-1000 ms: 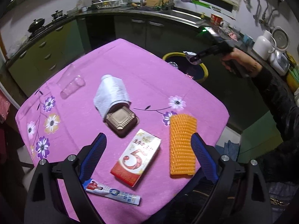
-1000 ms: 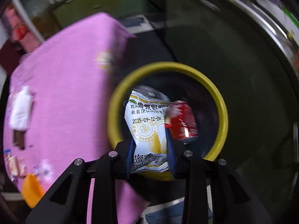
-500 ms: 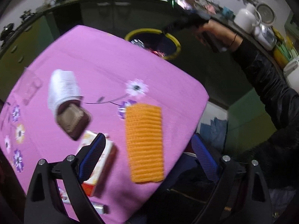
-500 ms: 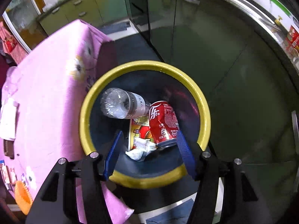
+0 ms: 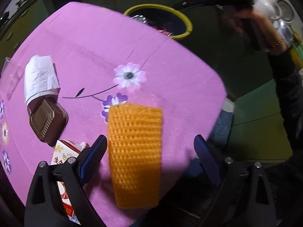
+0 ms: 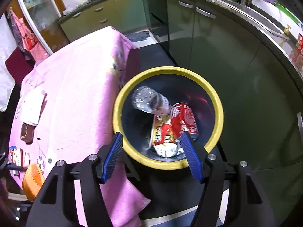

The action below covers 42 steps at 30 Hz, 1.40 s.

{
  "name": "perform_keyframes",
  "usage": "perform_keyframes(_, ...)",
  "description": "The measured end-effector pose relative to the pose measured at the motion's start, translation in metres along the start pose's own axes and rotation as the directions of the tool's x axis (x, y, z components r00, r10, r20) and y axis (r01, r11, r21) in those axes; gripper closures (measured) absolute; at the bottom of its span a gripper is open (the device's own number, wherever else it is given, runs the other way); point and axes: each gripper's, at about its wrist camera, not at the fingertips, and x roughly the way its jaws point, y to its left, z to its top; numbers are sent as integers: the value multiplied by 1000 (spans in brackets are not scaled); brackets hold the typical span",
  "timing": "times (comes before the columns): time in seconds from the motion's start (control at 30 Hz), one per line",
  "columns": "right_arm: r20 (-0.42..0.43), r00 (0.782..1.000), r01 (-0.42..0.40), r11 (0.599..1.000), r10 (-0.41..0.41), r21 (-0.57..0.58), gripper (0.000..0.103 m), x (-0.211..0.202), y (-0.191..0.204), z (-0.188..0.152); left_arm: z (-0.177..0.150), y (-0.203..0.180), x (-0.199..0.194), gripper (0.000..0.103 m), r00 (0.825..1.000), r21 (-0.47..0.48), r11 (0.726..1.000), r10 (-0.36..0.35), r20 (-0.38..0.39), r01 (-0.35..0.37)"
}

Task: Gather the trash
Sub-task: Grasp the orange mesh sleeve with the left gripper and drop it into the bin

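An orange foam net [image 5: 134,151] lies near the front edge of the pink tablecloth [image 5: 94,43]. My left gripper [image 5: 149,140] hangs open just above it, one finger on each side. My right gripper [image 6: 151,135] hovers over the yellow-rimmed bin [image 6: 217,109]; its jaws are opening and nothing is between them. In the bin lie a white snack wrapper [image 6: 166,150], a red can [image 6: 184,119], a clear bottle [image 6: 149,102] and a red packet [image 6: 161,132]. The net [image 6: 32,181] also shows at the table's near corner in the right wrist view.
On the cloth lie a white tissue [image 5: 39,77], a brown plastic tray [image 5: 48,121], a red and white carton [image 5: 64,155] and a clear cup [image 5: 11,75]. The bin [image 5: 185,19] stands on the floor beyond the table's far edge. Green kitchen cabinets [image 6: 189,28] run behind.
My right gripper opened and the white wrapper it held dropped into the bin. My left gripper moved right and down from over the carton until it straddles the orange net.
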Motion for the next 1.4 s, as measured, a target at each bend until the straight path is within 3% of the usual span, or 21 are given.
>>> perform_keyframes(0.13,1,1000,-18,1000,18,-14,39,-3,7,-4,-1,4,7,16,1000,-17,1000,-5,-31,5)
perform_keyframes(0.27,2,1000,-29,999,29,-19,39,-4,10,-6,-4,10,16,29,998,-41,999,-10,-68,8)
perform_keyframes(0.47,4,999,-38,999,38,-27,38,-4,13,-7,-13,14,20,35,995,-47,999,-15,-96,10)
perform_keyframes(0.63,3,999,-43,998,44,-38,38,-5,18,-7,-19,16,24,55,994,-47,999,-14,-105,9)
perform_keyframes(0.83,13,999,-50,998,50,-48,38,-9,23,-5,-24,28,7,89,997,-54,998,-38,-60,35)
perform_keyframes(0.97,26,999,-43,998,44,-48,38,-15,21,-6,-18,30,-12,90,998,-34,998,-56,-25,55)
perform_keyframes(1.2,76,997,11,1000,-10,-13,38,-42,-1,-14,47,17,-51,90,996,83,994,-77,55,72)
perform_keyframes(1.4,120,992,42,998,-48,51,38,-71,-33,-33,166,-15,-41,90,984,190,978,-109,139,81)
